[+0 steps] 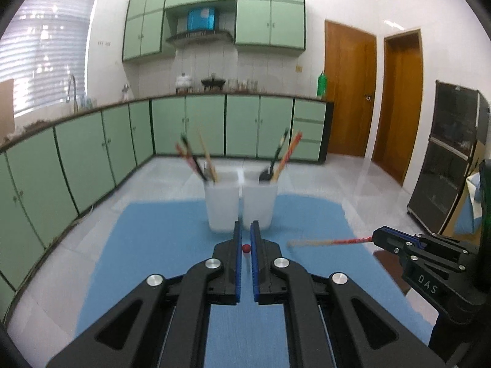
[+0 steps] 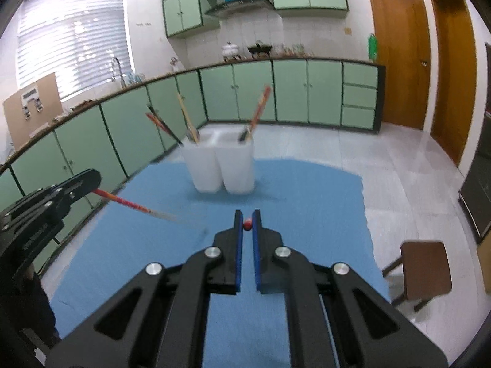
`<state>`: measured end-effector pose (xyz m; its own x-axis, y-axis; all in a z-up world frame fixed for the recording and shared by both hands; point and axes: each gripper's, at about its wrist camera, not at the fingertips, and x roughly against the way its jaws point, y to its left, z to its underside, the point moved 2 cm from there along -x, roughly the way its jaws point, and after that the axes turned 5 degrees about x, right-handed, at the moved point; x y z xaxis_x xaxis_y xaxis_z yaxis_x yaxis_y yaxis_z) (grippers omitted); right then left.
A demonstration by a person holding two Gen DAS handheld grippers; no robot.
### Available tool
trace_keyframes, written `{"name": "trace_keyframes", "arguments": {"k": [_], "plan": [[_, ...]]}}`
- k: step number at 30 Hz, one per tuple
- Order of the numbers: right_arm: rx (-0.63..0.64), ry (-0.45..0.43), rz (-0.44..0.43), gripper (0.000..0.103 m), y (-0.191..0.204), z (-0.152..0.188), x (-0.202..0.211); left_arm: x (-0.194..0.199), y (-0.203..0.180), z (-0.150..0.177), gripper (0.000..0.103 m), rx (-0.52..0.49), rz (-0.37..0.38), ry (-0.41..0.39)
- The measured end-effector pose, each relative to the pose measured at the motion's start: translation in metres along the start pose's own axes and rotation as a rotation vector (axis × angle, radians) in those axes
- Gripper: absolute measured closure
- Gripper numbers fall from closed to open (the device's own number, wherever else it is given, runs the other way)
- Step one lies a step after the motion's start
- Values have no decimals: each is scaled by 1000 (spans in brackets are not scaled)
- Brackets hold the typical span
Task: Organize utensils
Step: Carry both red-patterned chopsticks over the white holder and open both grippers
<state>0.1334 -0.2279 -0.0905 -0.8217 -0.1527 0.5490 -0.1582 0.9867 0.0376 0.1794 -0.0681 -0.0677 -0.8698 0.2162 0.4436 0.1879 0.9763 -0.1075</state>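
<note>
Two white cups stand side by side on a blue mat [image 1: 153, 245]. The left cup [image 1: 222, 205] holds several chopsticks, and so does the right cup [image 1: 259, 205]. My left gripper [image 1: 246, 230] is shut on a red-ended chopstick [image 1: 246, 248], seen end-on between its pads, just before the cups. My right gripper [image 1: 373, 239] is shut on another red-and-tan chopstick [image 1: 325, 241] that points left over the mat. In the right wrist view the right gripper [image 2: 248, 214] pinches its chopstick end [image 2: 247, 224], and the left gripper [image 2: 92, 181] holds its chopstick [image 2: 132, 204]; the cups [image 2: 221, 168] stand ahead.
The mat [image 2: 307, 214] lies on a white table. A brown stool [image 2: 425, 270] stands by the table's right side. Green kitchen cabinets [image 1: 92, 153] line the far wall and left side. A dark cabinet [image 1: 451, 159] stands at the right.
</note>
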Motion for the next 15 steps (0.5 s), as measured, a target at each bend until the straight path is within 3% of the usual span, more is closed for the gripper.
{"name": "trace_keyframes", "arguments": {"k": [15], "plan": [[87,-74,-122,98,9,-120,12,1,-3,-92,98,-5,147,-66]]}}
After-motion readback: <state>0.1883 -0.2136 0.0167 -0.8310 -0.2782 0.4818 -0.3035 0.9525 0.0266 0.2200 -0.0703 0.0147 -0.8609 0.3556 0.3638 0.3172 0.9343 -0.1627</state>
